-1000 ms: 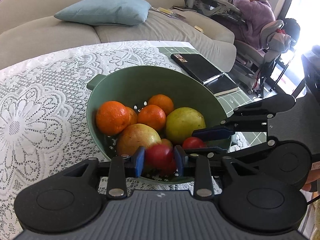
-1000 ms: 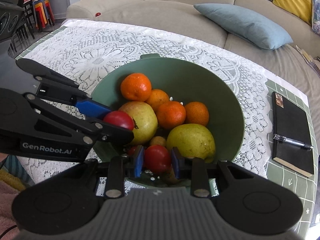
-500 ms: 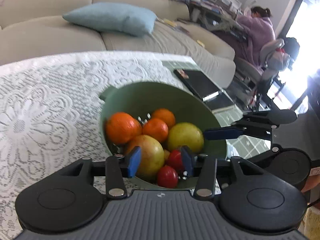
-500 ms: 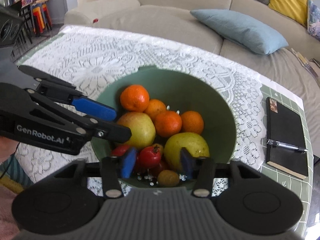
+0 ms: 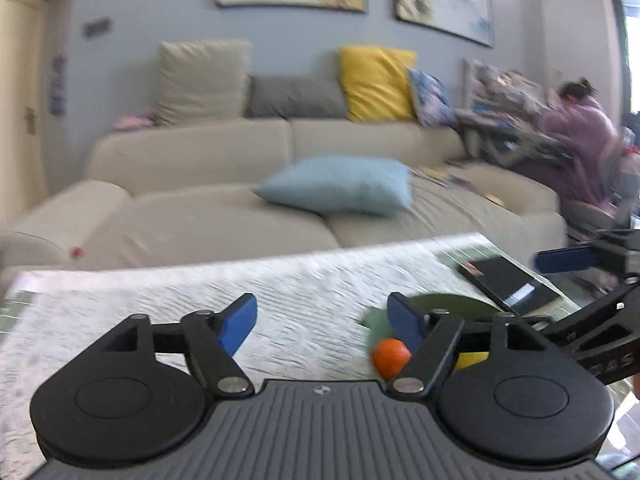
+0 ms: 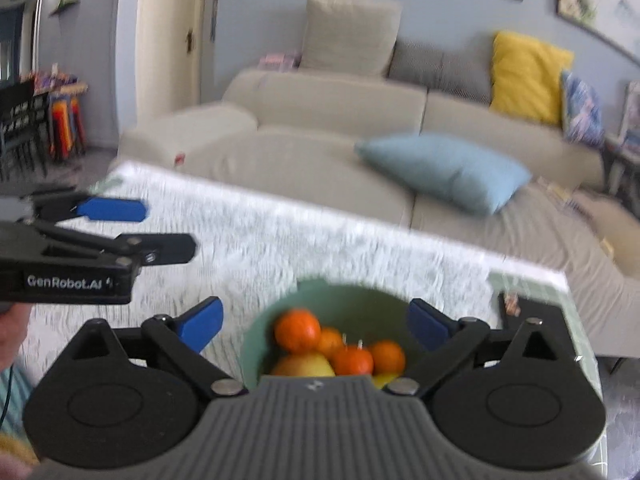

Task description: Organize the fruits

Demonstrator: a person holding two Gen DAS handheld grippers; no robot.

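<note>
Right wrist view, and the big change is plain: the right gripper [image 6: 316, 326], which a second ago was pinched on a small red fruit low in the bowl [image 6: 256, 344], now has its jaws swinging wide apart with nothing between them. Its blue fingertips [image 6: 202, 322] frame the bowl from well above, and the oranges [image 6: 298, 330] and a yellow-green pear [image 6: 304, 366] sit piled inside. The red fruit is no longer visible, hidden under the gripper body, so I take it to have been dropped among the rest. The same goes for the left gripper [image 5: 322, 322]: a moment back it was clamped on its own red fruit, and now its jaws are opening too, empty, over bare lace cloth [image 5: 312, 292]. From the left wrist view the bowl [image 5: 452, 304] has slid to the lower right of the picture, half hidden behind a finger, with one orange [image 5: 390, 356] peeking out. Both cameras have tipped up to take in the sofa [image 5: 200, 216] and the blue cushion [image 5: 340, 186], and everything is smeared with motion blur. The bowl stands on the table toward its right side, near the black notebook [image 5: 496, 280]. My read: both fruits are delivered, both hands are pulling away, and if no fruit is left outside the bowl, this job looks close to done.
</note>
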